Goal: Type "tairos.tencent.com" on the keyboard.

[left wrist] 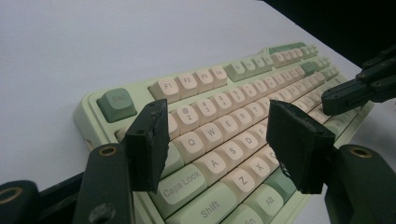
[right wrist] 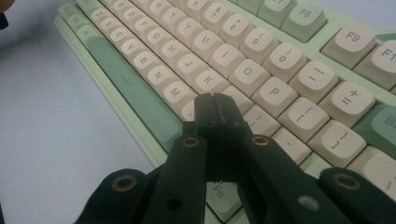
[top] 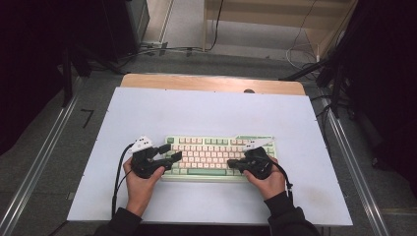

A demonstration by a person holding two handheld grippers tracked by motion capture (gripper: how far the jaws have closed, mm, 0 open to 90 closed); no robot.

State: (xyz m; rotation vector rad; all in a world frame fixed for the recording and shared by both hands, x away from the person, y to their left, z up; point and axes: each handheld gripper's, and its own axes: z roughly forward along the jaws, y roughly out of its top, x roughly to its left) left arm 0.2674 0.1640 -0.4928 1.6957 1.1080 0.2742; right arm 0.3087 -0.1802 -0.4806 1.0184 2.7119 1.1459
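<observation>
I have both grippers over a mechanical keyboard [top: 211, 156] that lies flat on the white tabletop [top: 206, 113], a little nearer my side than the middle, its long edge running across the high view. The keys are cream with pale green accents, set in a light green case.

My left gripper [top: 169, 158] hangs over the keyboard's left end. In the left gripper view its jaws stand spread apart with nothing between them; past them I see the Caps Lock key [left wrist: 183, 185], the Shift key [left wrist: 208, 207], and the A, S, Z and X keys in the gap. The green Esc key [left wrist: 116, 104] sits at the far left corner of the board. I cannot tell from here whether the tips touch any key or sit just above them.

My right gripper [top: 236, 163] is over the keyboard's right half, near its front edge. In the right gripper view [right wrist: 215, 109] the jaws are pressed together, pad against pad, with nothing pinched. Their joined tip points down at the lower letter rows, just beside the M key [right wrist: 177, 91] and below the K key [right wrist: 209, 78]; the long green space bar [right wrist: 128, 74] runs away to the left of them. The tip hides the key right beneath it, so contact is unclear.

The right gripper's closed tip also shows at the right edge of the left gripper view [left wrist: 329, 102].
</observation>
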